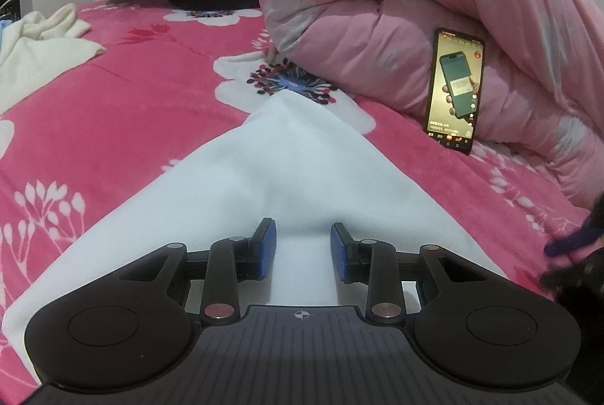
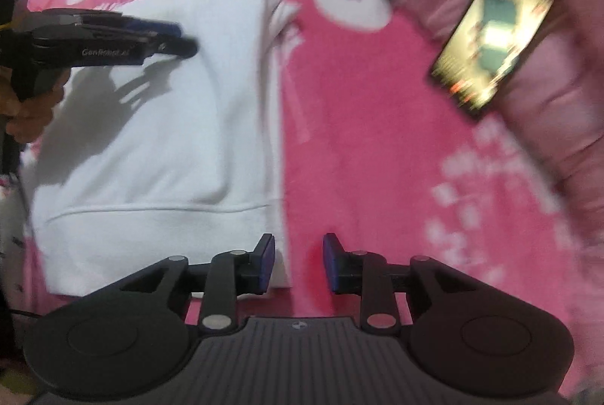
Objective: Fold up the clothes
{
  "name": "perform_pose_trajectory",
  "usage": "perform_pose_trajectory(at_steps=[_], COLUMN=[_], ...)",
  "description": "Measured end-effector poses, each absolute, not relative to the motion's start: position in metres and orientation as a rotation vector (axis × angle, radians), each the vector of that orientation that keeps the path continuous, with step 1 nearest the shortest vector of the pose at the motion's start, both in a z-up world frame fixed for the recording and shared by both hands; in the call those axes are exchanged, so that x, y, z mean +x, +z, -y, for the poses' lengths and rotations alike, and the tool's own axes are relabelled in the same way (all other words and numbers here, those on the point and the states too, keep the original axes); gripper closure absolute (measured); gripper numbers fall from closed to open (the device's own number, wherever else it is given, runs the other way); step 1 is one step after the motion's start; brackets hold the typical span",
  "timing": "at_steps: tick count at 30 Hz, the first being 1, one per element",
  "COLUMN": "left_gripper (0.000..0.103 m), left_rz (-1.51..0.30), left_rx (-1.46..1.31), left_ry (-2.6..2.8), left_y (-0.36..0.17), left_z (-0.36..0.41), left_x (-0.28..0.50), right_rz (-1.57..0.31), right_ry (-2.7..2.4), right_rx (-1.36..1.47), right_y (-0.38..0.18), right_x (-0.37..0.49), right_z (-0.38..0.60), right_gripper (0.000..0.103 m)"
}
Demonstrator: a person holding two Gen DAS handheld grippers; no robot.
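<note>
Lying flat on the pink flowered bed cover (image 1: pixel 124 95), the white garment (image 1: pixel 264 171) filled the middle of the left wrist view, its far corner tapering to a point near a blue and black flower print. The left gripper (image 1: pixel 303 250) hovered low over the near part of the cloth, its blue-padded fingers (image 1: pixel 267 250) standing apart with only smooth white fabric showing between them; nothing was held. A rolled pink quilt (image 1: pixel 396 8) lay beyond to the right, and a phone (image 1: pixel 455 90) with a lit screen leaned against it. A cream cloth (image 1: pixel 41 46) sat crumpled at the far left of the bed, and a dark shape rested at the head of the bed.

From the right wrist view, which was blurred, the white garment (image 2: pixel 162 125) lay to the left, folded, with a hem seam running across its near edge. The right gripper (image 2: pixel 298 263) sat at the garment's near right corner, its fingers (image 2: pixel 267 263) apart: the left pad was over the cloth edge, the other over bare pink cover, gripping nothing. The left gripper (image 2: pixel 177 42) reached in from the left over the garment, casting a shadow on it, held by a hand (image 2: pixel 28 114). The phone (image 2: pixel 490 39) leaned on the quilt (image 2: pixel 547 95) at the upper right.
</note>
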State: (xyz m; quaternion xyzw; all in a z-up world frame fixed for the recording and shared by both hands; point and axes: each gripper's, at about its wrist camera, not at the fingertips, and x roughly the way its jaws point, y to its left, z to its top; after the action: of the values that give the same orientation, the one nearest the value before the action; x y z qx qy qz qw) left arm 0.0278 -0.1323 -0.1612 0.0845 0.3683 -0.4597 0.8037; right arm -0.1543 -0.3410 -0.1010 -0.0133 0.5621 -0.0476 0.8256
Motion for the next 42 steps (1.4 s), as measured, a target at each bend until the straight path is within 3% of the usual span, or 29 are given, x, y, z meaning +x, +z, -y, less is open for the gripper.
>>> perform_pose_trajectory(at_steps=[8,12,13,14,18,22,25,28,34,42], left_gripper=[0.071,0.071,0.071,0.071,0.071,0.071,0.071,0.071,0.071,0.069], left_rz=[-0.723,-0.831,-0.843,-0.849,-0.845,-0.88,-0.874,-0.881,-0.845,-0.801], left_rx=[0.174,0.207,0.223,0.238,0.221,0.178,0.171,0.15,0.125,0.023], left_ry=[-1.049,-1.147,-1.151,-1.153,-1.142,-1.133,-1.124,-1.116,-1.102,-0.856], left_y=[-0.133,-0.146,-0.151,-0.155,-0.156,-0.159,-0.161,-0.162,-0.15,-0.145], left_z=[0.097,0.078,0.075,0.072,0.063,0.062,0.062,0.058,0.04,0.018], left_x=[-0.002,-0.032,-0.039,-0.044,-0.047,-0.044,-0.047,-0.046,-0.04,0.028], right_rz=[-0.96,-1.07,-1.119,-1.13,-1.092,-0.948,-0.86,-0.891,-0.846,-0.759], right_ry=[0.084,0.086,0.08,0.087,0.068,0.034,0.045,0.019,-0.023,-0.023], right_rx=[-0.075,-0.08,-0.08,-0.089,-0.236,-0.191,-0.127,-0.121,-0.016,0.189], right_y=[-0.081,-0.13,-0.145,-0.151,-0.125,-0.097,-0.101,-0.132,-0.12,-0.126], right_x=[-0.106,-0.082,-0.08,-0.08,-0.076,-0.06,-0.036,-0.018,-0.019,0.009], right_z=[0.308,0.319,0.326,0.329,0.315,0.31,0.305,0.311,0.335,0.355], right_gripper=[0.088,0.09,0.099,0.101,0.098,0.098,0.097,0.1,0.098,0.096])
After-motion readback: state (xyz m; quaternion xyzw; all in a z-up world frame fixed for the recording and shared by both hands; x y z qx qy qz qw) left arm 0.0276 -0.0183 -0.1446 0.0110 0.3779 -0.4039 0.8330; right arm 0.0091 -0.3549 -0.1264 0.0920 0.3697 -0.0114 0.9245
